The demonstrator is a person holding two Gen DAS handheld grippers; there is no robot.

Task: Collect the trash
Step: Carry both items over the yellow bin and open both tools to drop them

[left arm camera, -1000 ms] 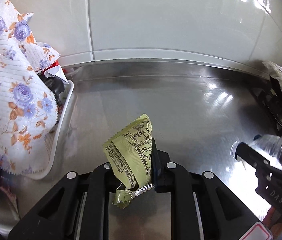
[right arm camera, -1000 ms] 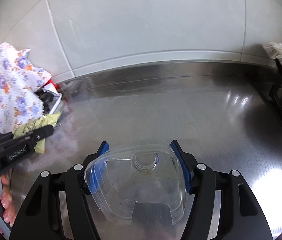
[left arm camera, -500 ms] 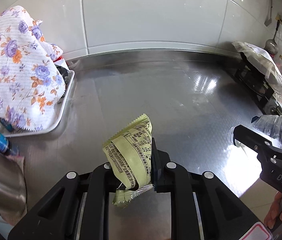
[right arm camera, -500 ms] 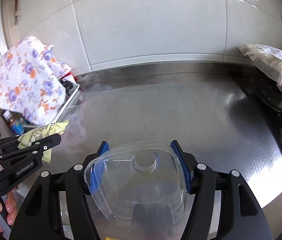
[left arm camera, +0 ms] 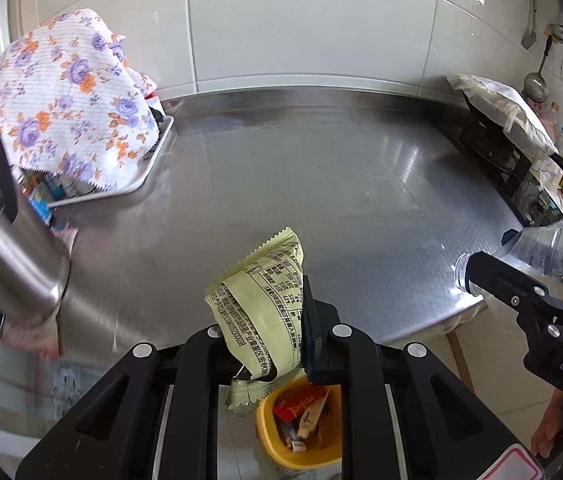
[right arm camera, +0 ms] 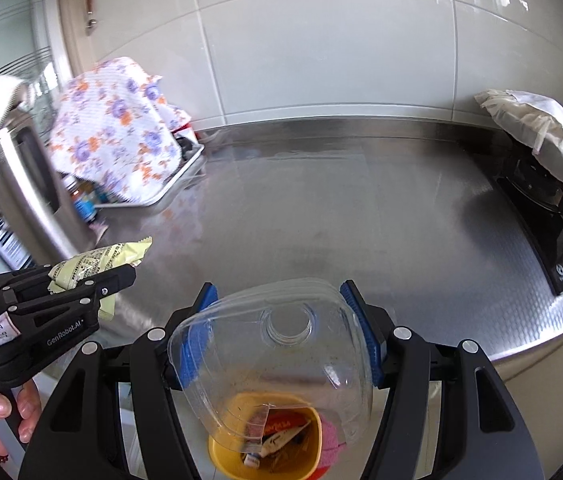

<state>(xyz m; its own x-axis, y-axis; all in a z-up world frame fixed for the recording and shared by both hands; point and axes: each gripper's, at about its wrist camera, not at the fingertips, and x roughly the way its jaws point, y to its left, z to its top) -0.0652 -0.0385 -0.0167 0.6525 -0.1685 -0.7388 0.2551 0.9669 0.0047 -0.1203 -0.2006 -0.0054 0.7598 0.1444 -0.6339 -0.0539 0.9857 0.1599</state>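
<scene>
Trash is held in both tools above the floor, past the front edge of the steel counter (left arm camera: pixel 321 184). A pale green snack wrapper (left arm camera: pixel 259 312) is pinched in the left gripper (left arm camera: pixel 269 344), and a cut-open clear plastic bottle (right arm camera: pixel 277 356) is clamped across its body by the right gripper (right arm camera: pixel 281 332). A yellow bin (right arm camera: pixel 221 458), already partly filled with wrappers, is seen below each load.

Risks, as judged from this position:
- The wrapper is light and creased; if released from this height, it may drift and land beside the bin rather than in it.
- Its lower tail hangs near the left rim of the bin in the left wrist view, so the margin on that side appears small.
- The bottle looks nearly as wide as the bin mouth. If it is dropped flat, it may bridge the rim or bounce out.
- If both items are released together, the wrapper may be knocked aside by the bottle.

Tool state:
- Left: the jaws are drawn close together, with only the folded wrapper between the pads.
- Right: the jaws are set at a middling spread, and the blue pads (right arm camera: pixel 365 328) are pressed against the bottle's two sides. Nothing else is touched by either tool.
</scene>
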